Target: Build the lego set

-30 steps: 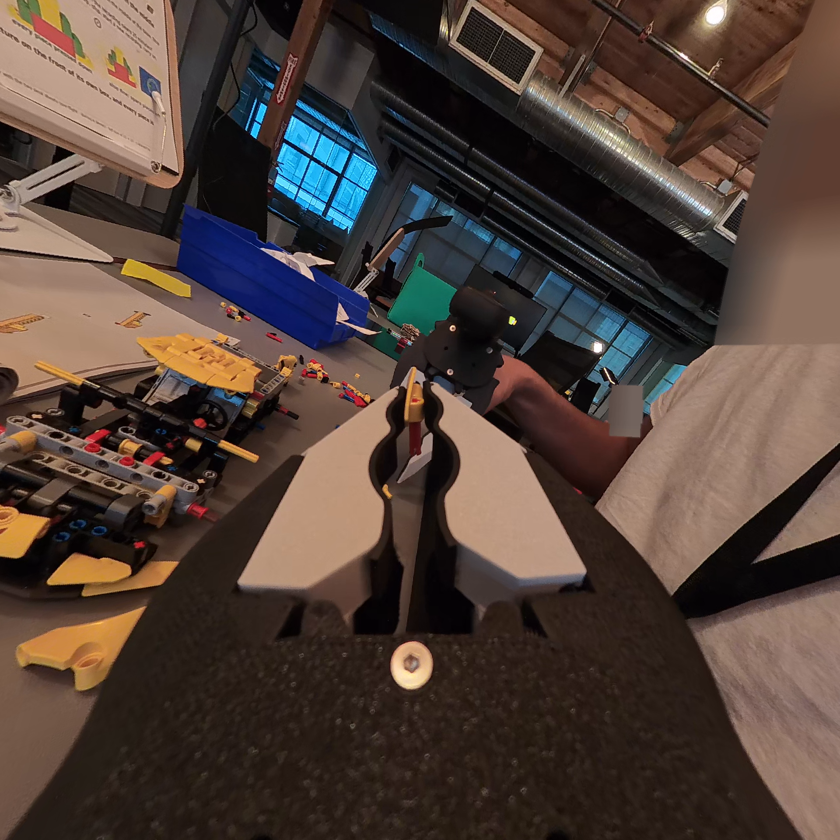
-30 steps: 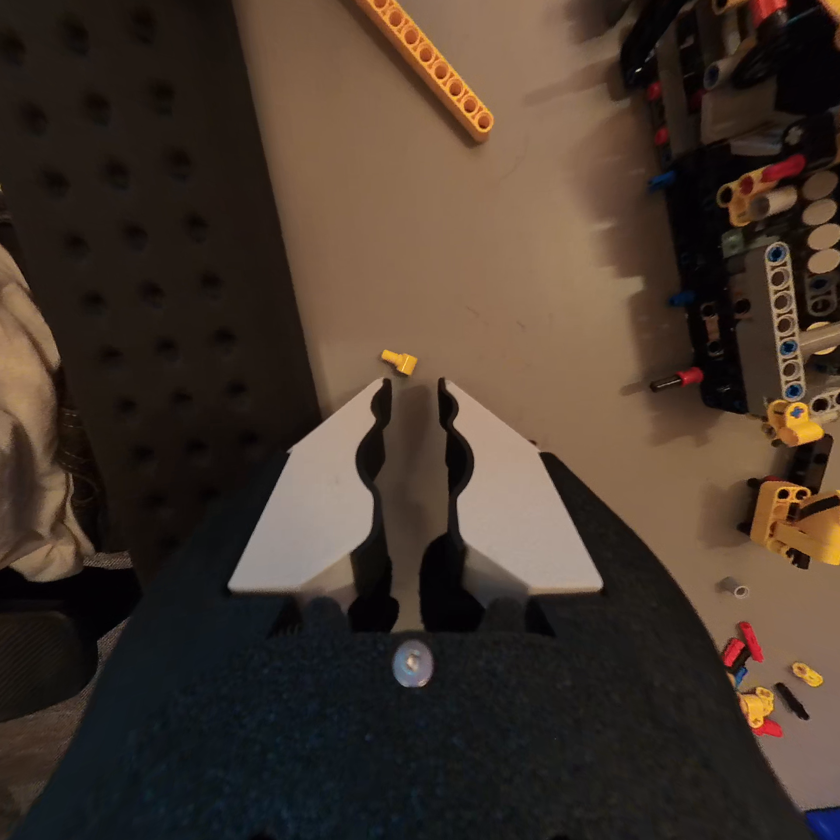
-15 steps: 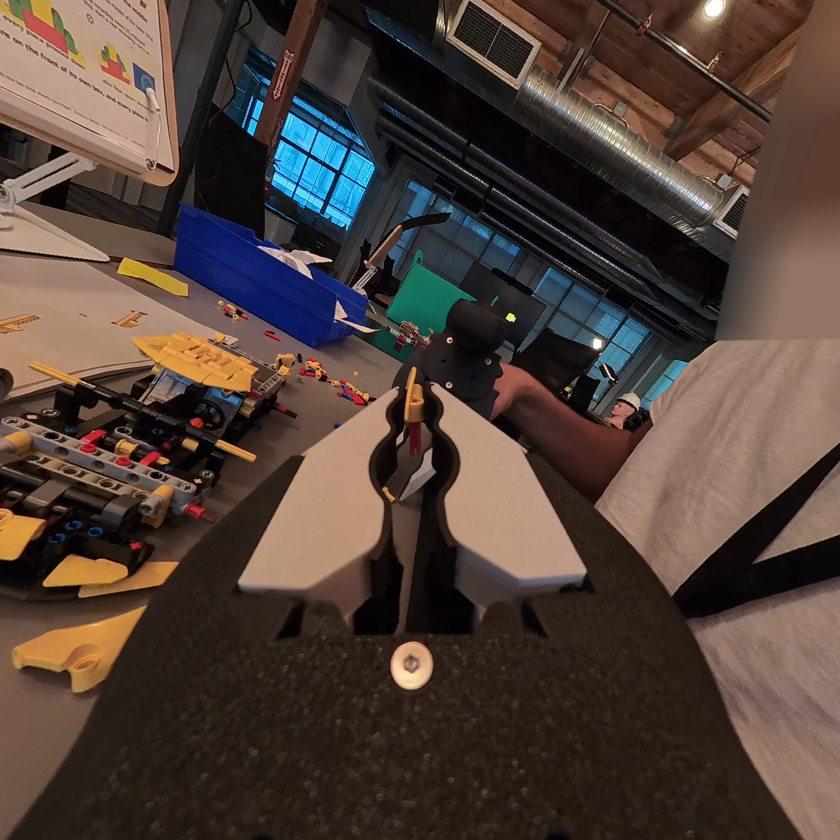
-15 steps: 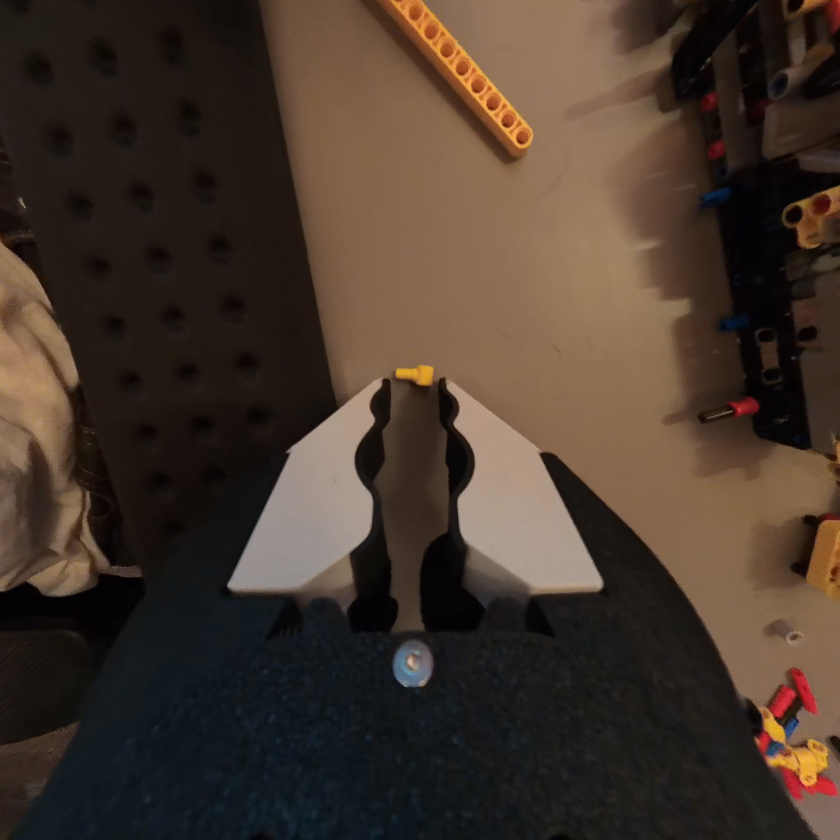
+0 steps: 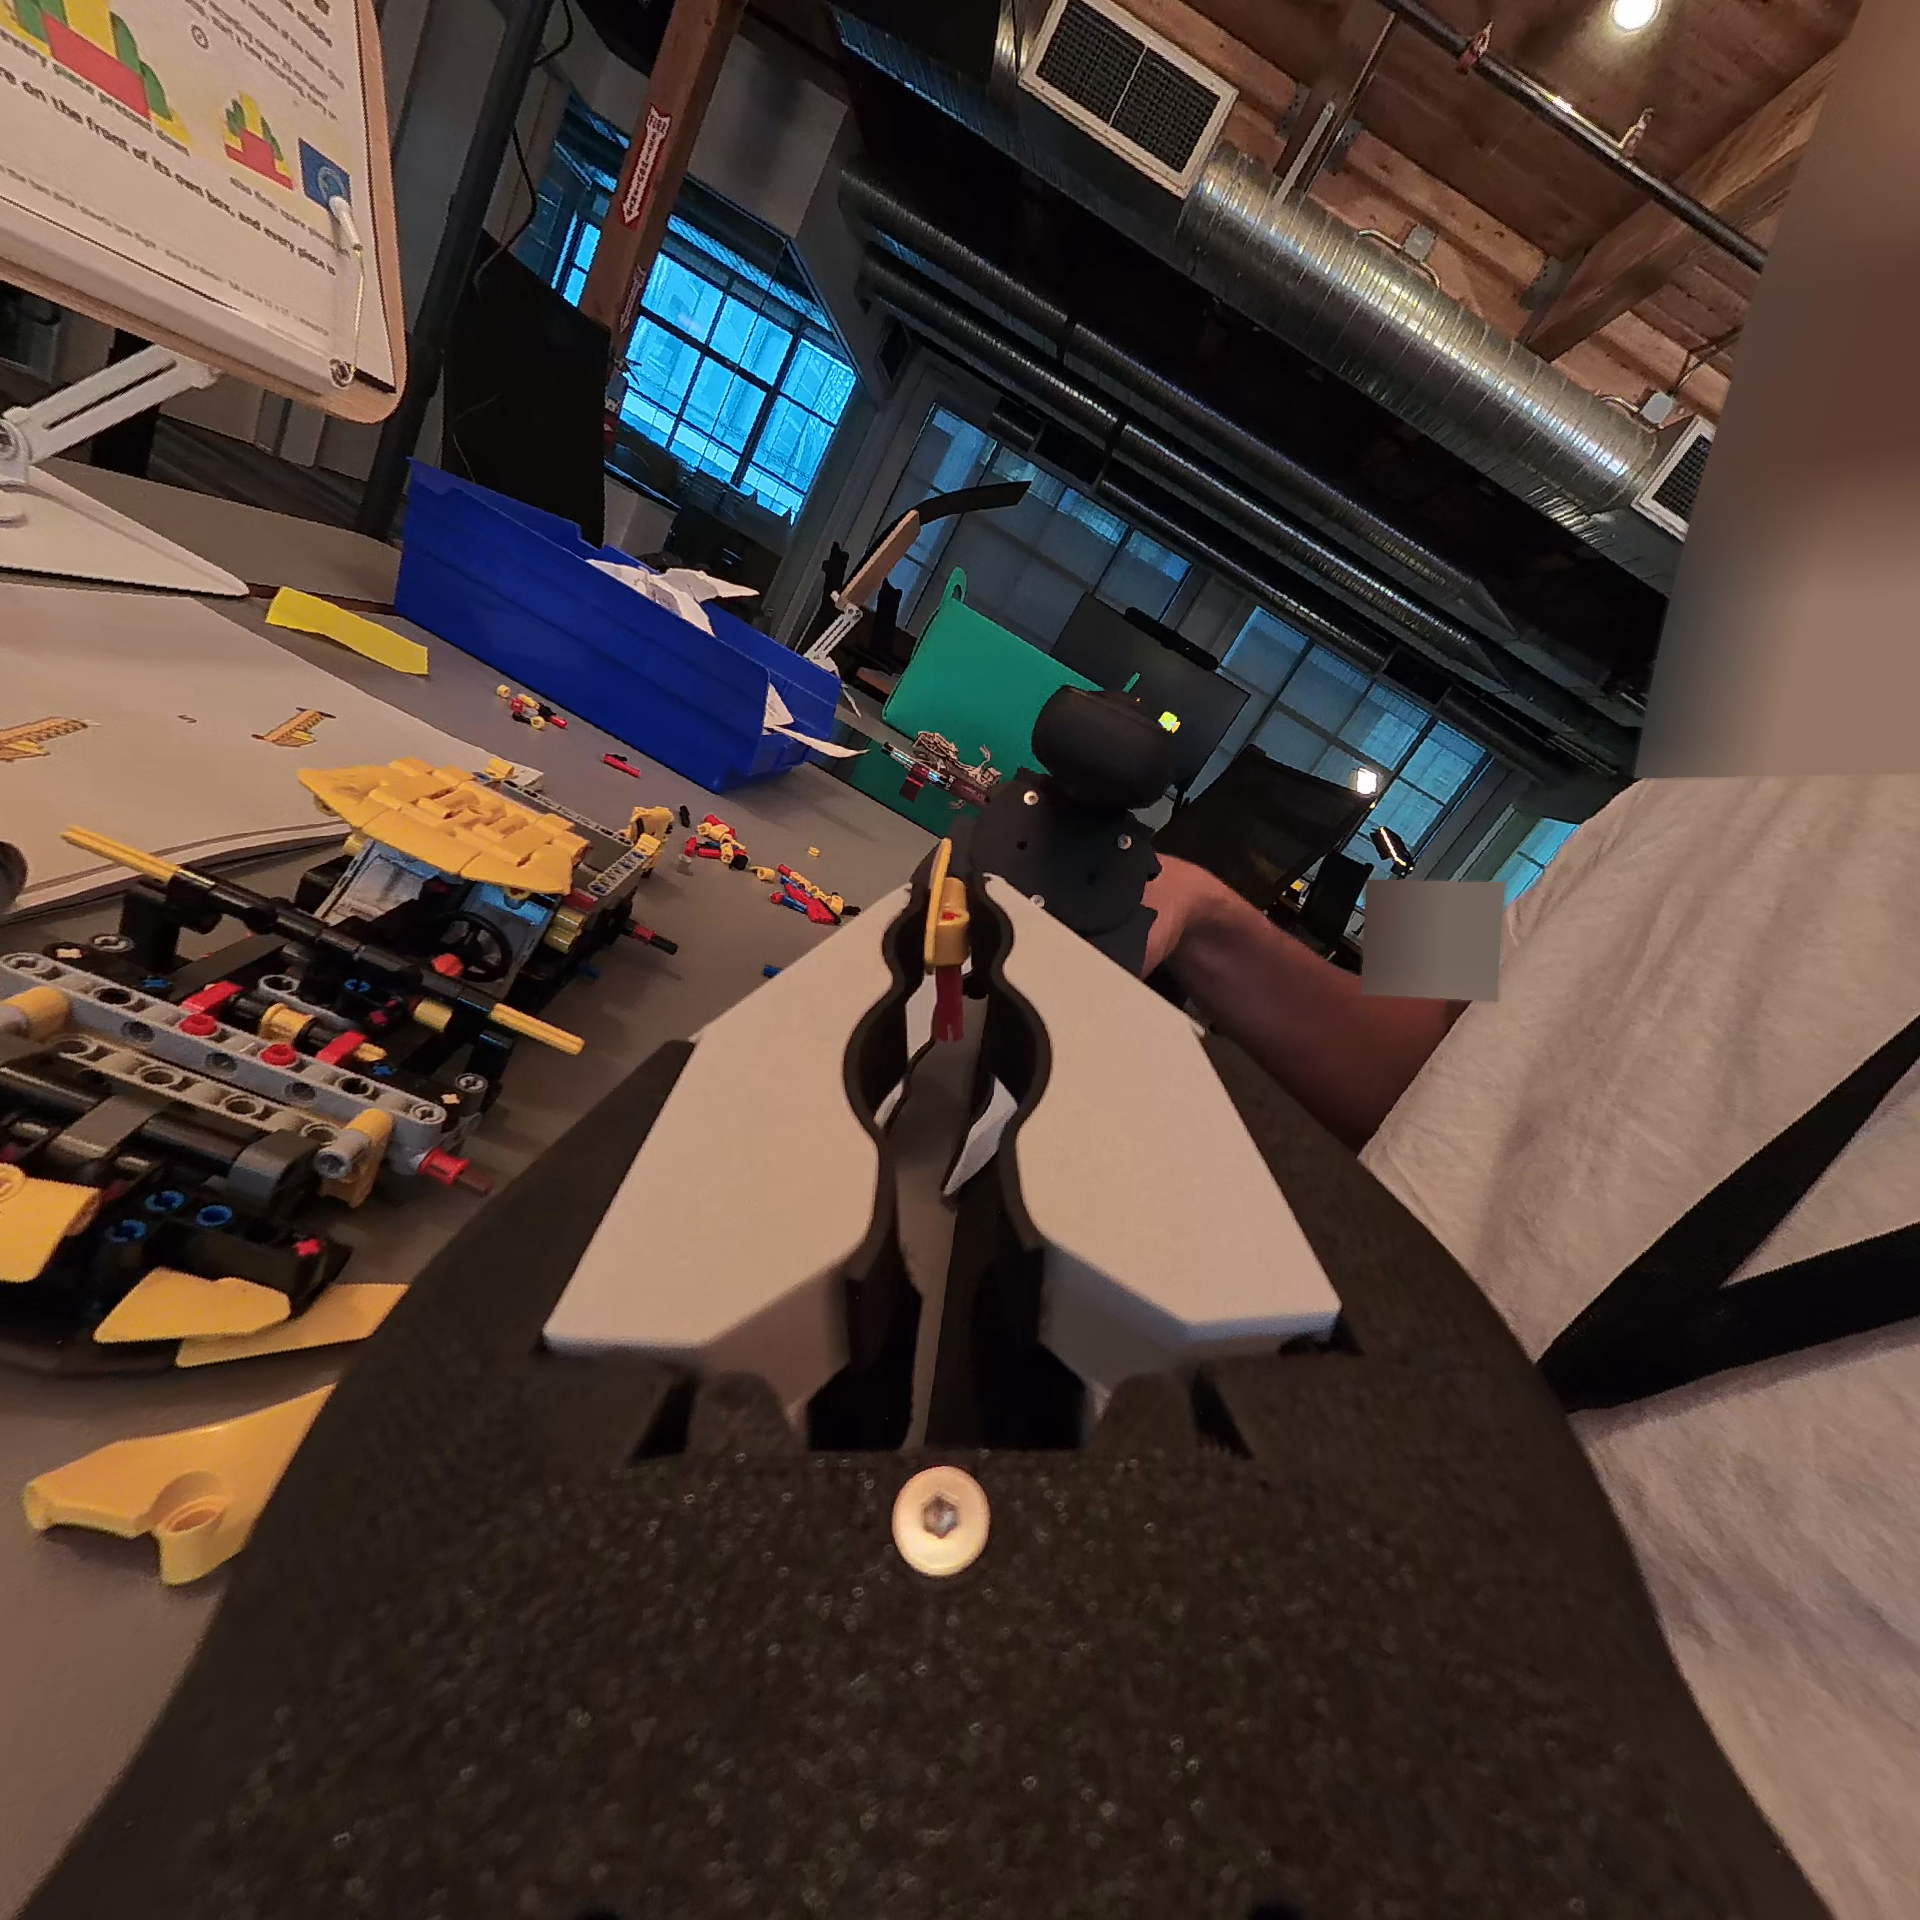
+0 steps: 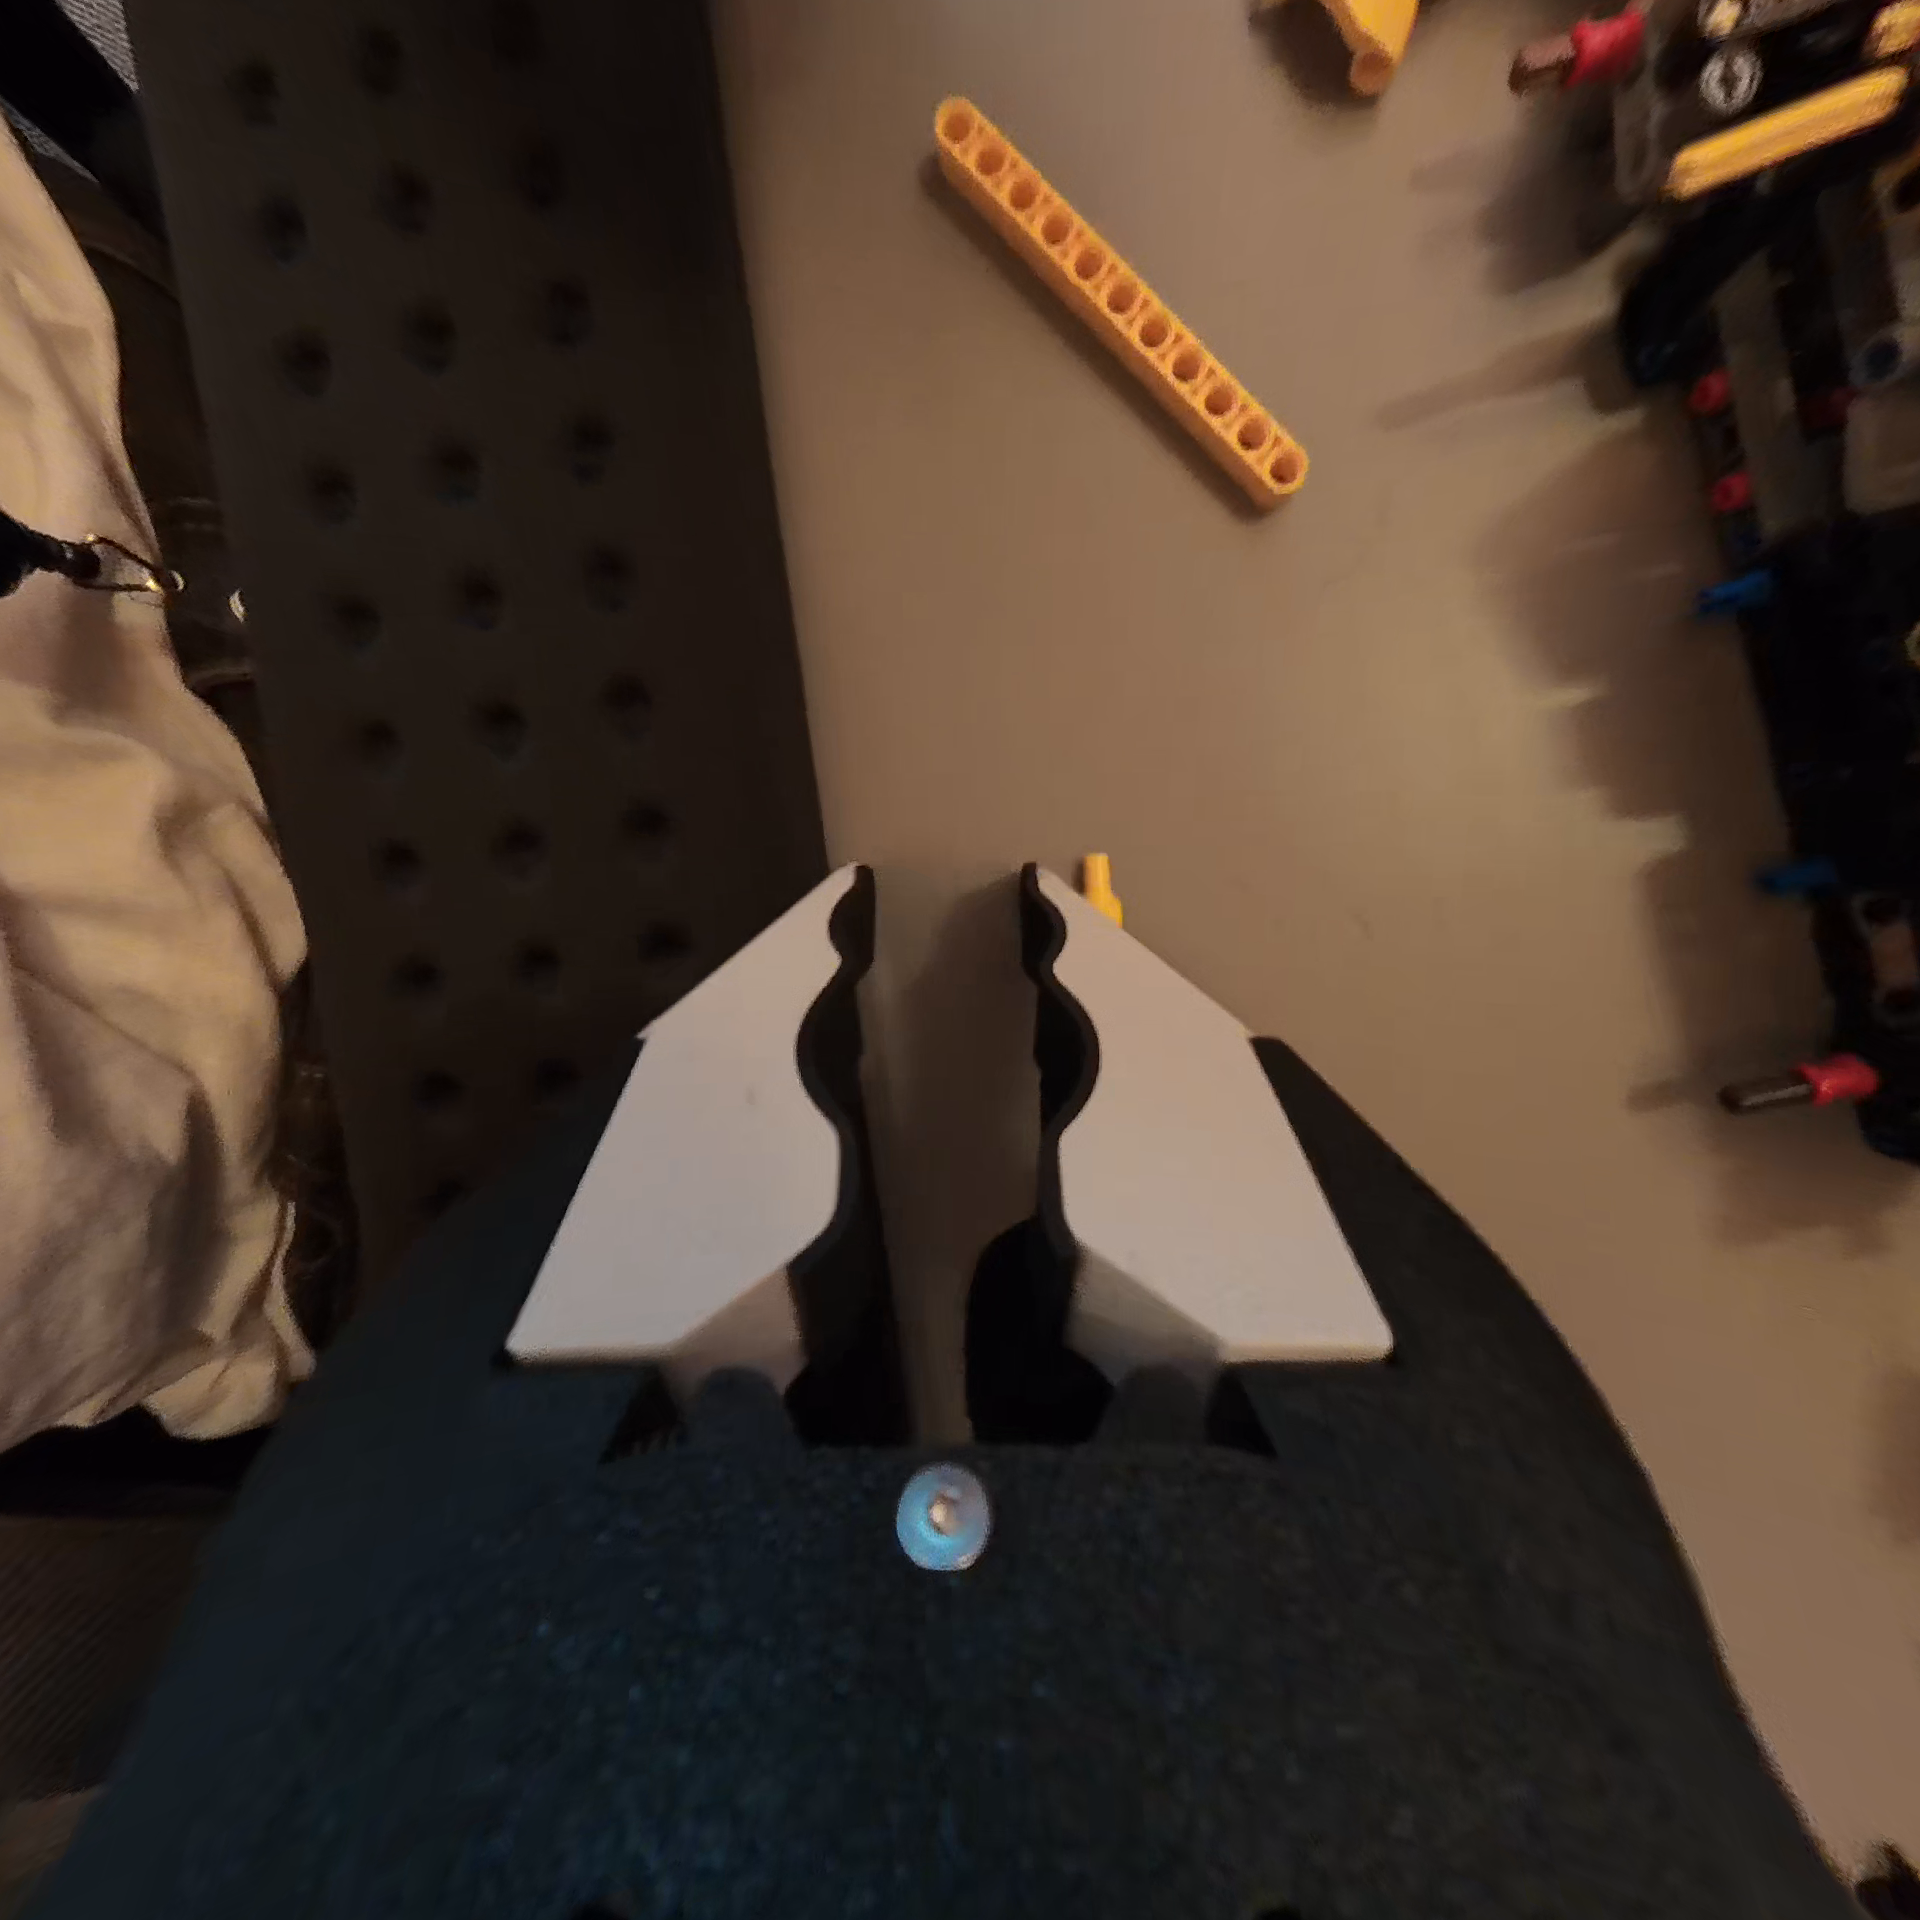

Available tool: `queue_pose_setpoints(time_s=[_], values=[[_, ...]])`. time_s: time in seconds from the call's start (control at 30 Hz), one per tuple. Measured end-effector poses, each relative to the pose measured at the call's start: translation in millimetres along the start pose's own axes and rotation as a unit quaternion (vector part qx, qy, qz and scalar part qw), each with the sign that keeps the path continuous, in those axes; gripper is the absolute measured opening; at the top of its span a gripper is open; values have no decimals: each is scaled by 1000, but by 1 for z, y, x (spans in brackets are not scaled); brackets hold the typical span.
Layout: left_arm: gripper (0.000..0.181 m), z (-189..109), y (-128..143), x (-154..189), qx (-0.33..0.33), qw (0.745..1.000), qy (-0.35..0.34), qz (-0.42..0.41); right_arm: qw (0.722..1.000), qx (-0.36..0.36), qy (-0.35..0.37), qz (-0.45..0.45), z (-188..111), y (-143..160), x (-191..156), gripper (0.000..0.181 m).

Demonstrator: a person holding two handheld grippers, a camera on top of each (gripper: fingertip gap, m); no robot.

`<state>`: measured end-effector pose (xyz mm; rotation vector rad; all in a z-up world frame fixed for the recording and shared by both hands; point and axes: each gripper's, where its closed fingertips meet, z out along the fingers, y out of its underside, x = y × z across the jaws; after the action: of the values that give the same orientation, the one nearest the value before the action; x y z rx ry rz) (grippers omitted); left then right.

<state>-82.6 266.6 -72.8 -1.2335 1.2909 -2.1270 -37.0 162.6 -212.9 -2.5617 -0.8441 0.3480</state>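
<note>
My left gripper (image 5: 948, 894) is shut on a small yellow piece with a red pin (image 5: 945, 940) and holds it up in the air, right of the half-built black, grey and yellow lego car (image 5: 270, 1049). My right gripper (image 6: 945, 883) is open and points down at the grey table, near its front edge. A small yellow pin (image 6: 1099, 888) lies on the table just outside its right fingertip, partly hidden by it. A long orange beam with holes (image 6: 1117, 296) lies farther ahead. The car's dark edge (image 6: 1787, 520) shows at the right, blurred. The right gripper's black body (image 5: 1081, 821) shows beyond my left fingers.
A blue bin (image 5: 603, 634) with paper stands at the back. Loose red and yellow parts (image 5: 769, 862) lie past the car. A yellow panel (image 5: 166, 1475) lies at the near left. An instruction board (image 5: 197, 177) stands at far left. A dark perforated panel (image 6: 468, 623) borders the table. The person's shirt (image 5: 1714, 1195) is at right. About 20 cm separates my left fingertips from my right.
My right gripper has moved left and back along the table, so the small yellow pin went from between the fingertips to outside the right one. The left gripper has barely moved.
</note>
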Motion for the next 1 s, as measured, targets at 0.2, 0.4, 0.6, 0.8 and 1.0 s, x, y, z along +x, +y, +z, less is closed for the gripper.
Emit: queue_pose_setpoints(time_s=[0.2, 0.4, 0.6, 0.8, 1.0], values=[[7, 0, 0, 0, -1, 1000, 0, 2, 999, 21, 43, -18, -4, -15, 21, 36], [7, 0, 1, 1, -2, 1000, 2, 2, 998, -11, 41, -37, -10, 4, 31, 28], [7, 0, 1, 1, -3, 1000, 2, 2, 998, 32, 30, -50, -7, 0, 33, 28], [7, 1, 1, 1, -4, 1000, 4, 2, 997, 58, 13, -56, -4, 1, 34, 26], [7, 1, 2, 1, -6, 1000, 2, 2, 988, 99, 51, -105, -1, -5, 34, 15]])
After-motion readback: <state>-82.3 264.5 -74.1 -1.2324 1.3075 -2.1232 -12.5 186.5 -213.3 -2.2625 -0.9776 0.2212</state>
